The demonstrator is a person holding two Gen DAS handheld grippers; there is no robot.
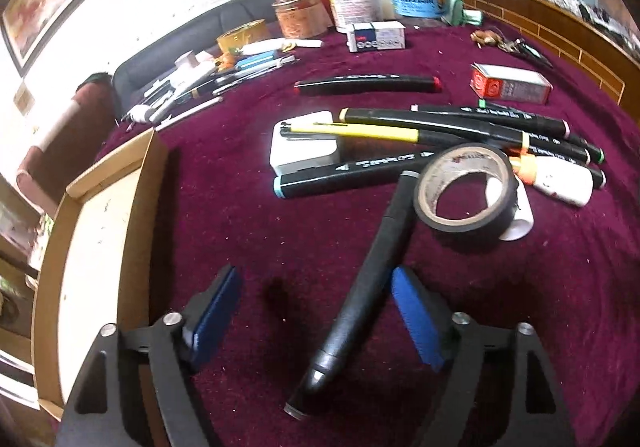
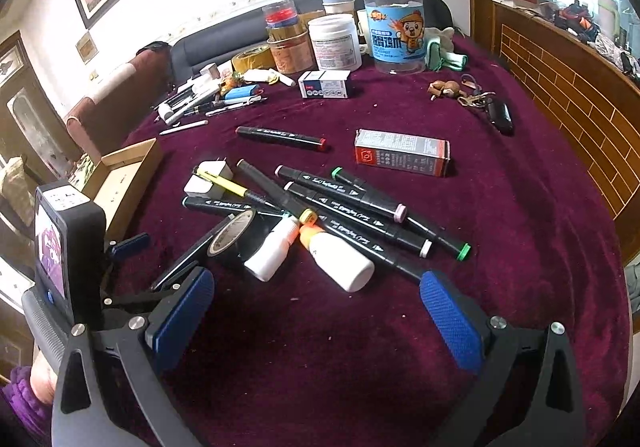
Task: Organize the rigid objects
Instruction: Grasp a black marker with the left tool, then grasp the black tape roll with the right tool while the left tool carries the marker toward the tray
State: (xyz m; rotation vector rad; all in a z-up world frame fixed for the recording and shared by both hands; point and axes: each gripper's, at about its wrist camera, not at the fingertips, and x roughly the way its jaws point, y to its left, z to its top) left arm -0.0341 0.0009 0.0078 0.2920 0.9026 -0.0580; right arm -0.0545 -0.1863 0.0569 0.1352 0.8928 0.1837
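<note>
Both grippers stand spread over the maroon cloth (image 2: 520,207): the left gripper (image 1: 316,287) has a black marker (image 1: 360,287) lying loose between its pads, and the right gripper (image 2: 316,299) holds nothing. Beside the left one sits a shallow cardboard box (image 1: 96,231), nothing visible inside. Just beyond lie one roll of black tape (image 1: 466,187), two white bottles (image 2: 340,255) and a heap of markers (image 2: 360,207). Farther back stand clear jars (image 2: 396,27); the red-lidded one holds brownish pieces.
</note>
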